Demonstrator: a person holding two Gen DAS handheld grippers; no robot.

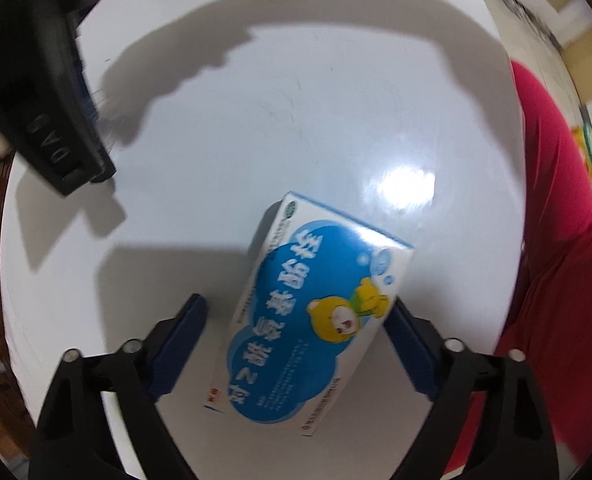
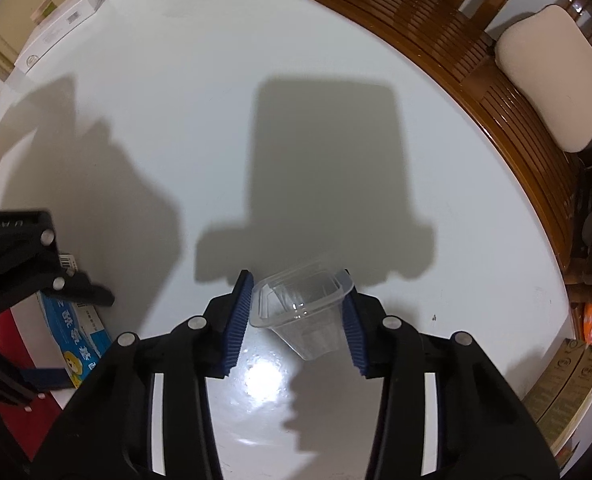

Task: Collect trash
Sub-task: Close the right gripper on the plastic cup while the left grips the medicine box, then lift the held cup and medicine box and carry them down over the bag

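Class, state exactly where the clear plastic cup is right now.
In the right wrist view, the clear plastic cup sits low centre between the right claw pads, on the white table.

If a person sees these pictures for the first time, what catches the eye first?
The blue and white cardboard medicine box with a yellow cartoon bear, lying between the left gripper's blue pads. Next, the clear plastic cup on its side on the white round table, between the right gripper's pads.

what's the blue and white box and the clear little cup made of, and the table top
Blue and white printed box: likely glossy cardboard, with sharp folded edges and a sheen on its face. Clear little cup: thin transparent plastic, since the table shows through its walls. White round table top: a smooth, glossy surface mirroring the lamp; laminate or glass, hard to tell.
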